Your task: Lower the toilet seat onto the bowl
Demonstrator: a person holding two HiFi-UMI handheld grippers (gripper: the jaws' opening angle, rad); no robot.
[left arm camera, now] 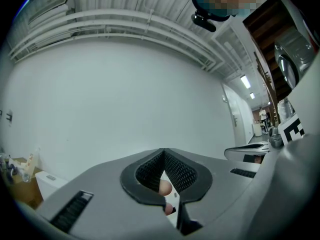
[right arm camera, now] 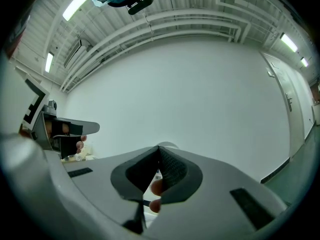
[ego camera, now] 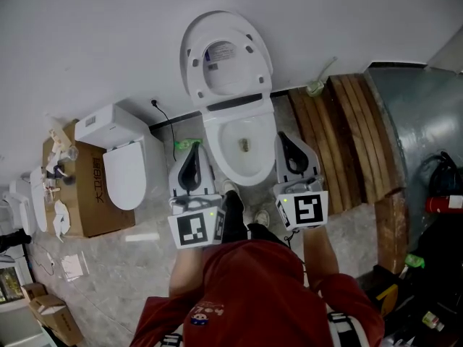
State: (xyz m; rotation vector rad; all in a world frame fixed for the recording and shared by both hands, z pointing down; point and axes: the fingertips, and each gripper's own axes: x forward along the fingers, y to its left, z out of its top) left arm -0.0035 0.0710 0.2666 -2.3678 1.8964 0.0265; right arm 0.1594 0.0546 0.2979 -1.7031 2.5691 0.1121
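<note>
In the head view the white toilet's seat [ego camera: 249,63] stands upright with the lid against the wall, above the open bowl [ego camera: 215,144]. My left gripper [ego camera: 194,149] is just left of the bowl's front and my right gripper [ego camera: 283,137] just right of it; neither touches the toilet. Both point level toward the wall. In the left gripper view the left gripper [left arm camera: 163,151] has its jaws meeting at the tip with nothing between them. The right gripper [right arm camera: 158,148] looks the same in its own view. The white wall fills both gripper views.
A second white toilet [ego camera: 123,157] and a cardboard box [ego camera: 87,186] stand at the left. Wooden planks [ego camera: 347,136] and a grey metal unit [ego camera: 419,114] lie at the right, with a red extinguisher [ego camera: 443,204]. The person's shoes [ego camera: 231,194] are before the bowl.
</note>
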